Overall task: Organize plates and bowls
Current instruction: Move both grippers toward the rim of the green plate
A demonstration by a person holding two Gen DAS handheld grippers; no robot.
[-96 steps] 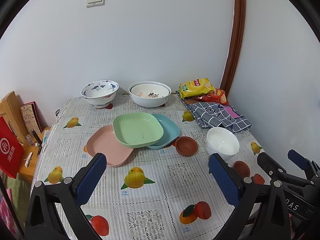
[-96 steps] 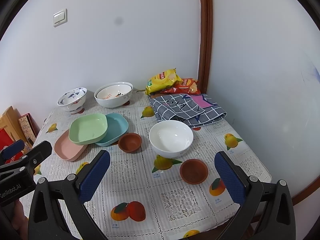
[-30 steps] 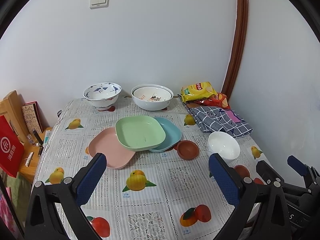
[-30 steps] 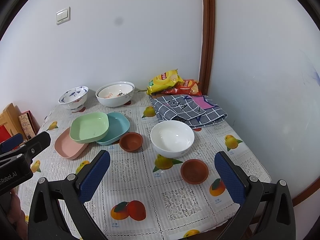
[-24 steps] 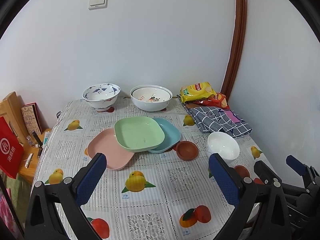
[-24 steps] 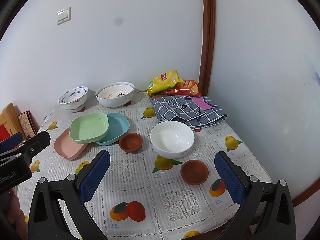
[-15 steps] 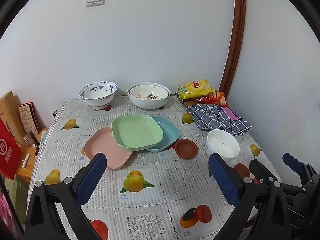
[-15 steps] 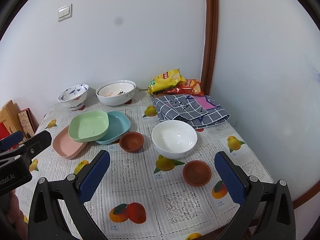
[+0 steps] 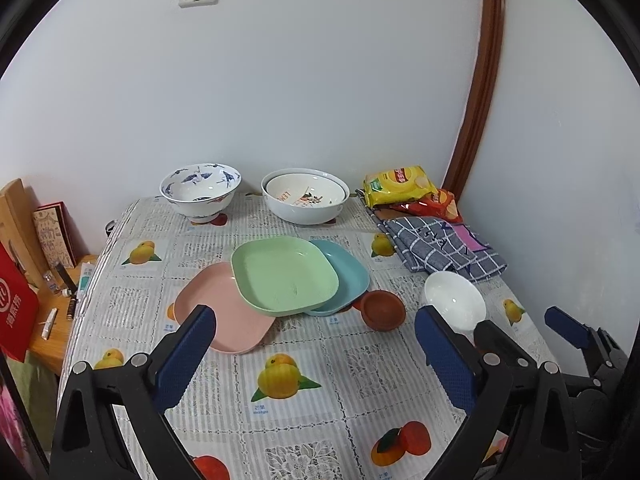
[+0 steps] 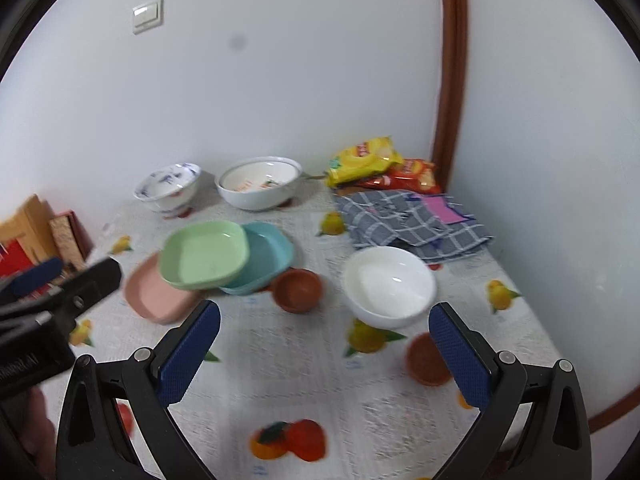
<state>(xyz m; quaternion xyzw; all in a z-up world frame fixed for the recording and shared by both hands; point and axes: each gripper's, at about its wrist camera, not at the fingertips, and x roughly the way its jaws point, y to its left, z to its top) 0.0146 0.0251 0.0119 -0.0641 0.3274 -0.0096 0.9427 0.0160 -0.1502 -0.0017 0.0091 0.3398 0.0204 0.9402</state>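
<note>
A green square plate (image 9: 283,276) lies overlapping a pink plate (image 9: 216,316) and a teal plate (image 9: 348,276) at the table's middle. A small brown dish (image 9: 383,310) and a white bowl (image 9: 454,300) sit to their right. A second brown dish (image 10: 426,360) lies near my right gripper's right finger. A blue-patterned bowl (image 9: 200,193) and nested white bowls (image 9: 306,196) stand at the back. My left gripper (image 9: 316,354) and right gripper (image 10: 324,350) are both open and empty, held above the table's front part.
Snack bags (image 9: 400,185) and a checked cloth (image 9: 440,248) lie at the back right corner. A side shelf with books and a red box (image 9: 16,308) stands left of the table. The fruit-print tablecloth (image 9: 288,376) covers the table.
Both grippers have moved forward and down toward the table. The right view is blurred by motion and has swung left. Nothing on the table has moved.
</note>
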